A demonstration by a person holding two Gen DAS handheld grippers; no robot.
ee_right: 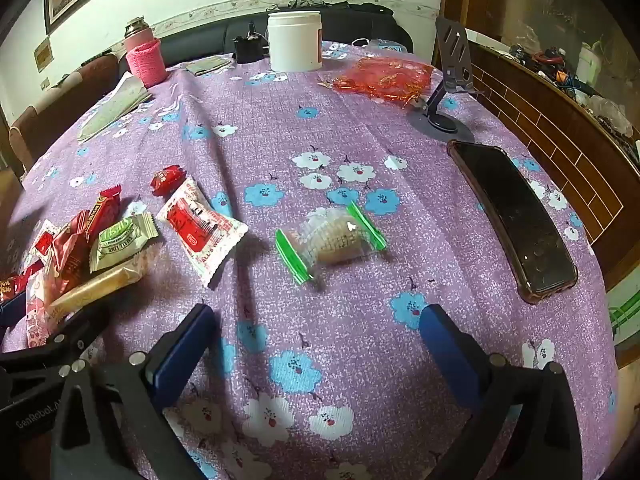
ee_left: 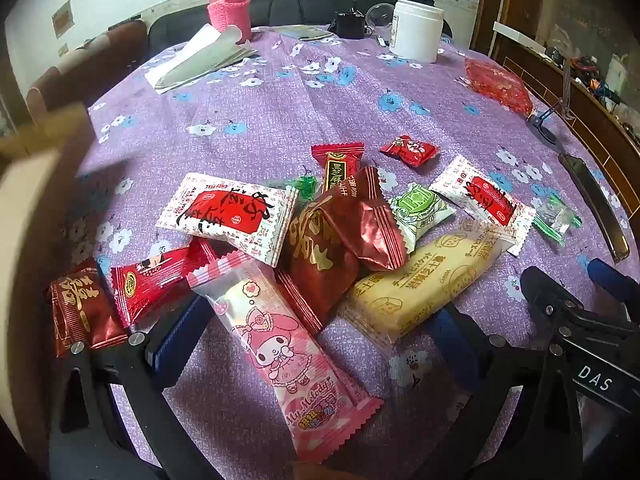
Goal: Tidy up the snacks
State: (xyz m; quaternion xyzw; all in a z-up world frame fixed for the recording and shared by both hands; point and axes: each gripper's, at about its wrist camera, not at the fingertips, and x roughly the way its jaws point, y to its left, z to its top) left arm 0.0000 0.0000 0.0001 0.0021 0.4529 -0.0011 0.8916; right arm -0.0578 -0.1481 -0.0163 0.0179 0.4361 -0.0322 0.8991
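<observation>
Both grippers hover spread and empty over the snack-strewn desk.

Left gripper (ee_left: 316,336) fingers straddle the pink My Melody packet (ee_left: 292,344) at the pile's near edge; right gripper (ee_right: 316,344) faces the clear green-edged cookie packet (ee_right: 331,237), apart from the snack pile (ee_right: 80,248). Beyond stands a white jar (ee_right: 295,41). Sorting looks barely begun; every snack remains loose.

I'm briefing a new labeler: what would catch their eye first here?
A jumbled heap of snack packets lies on the purple floral tablecloth, with the pink My Melody wafer between the open left gripper. Apart from it, a green-edged clear packet lies alone ahead of the open right gripper.
</observation>
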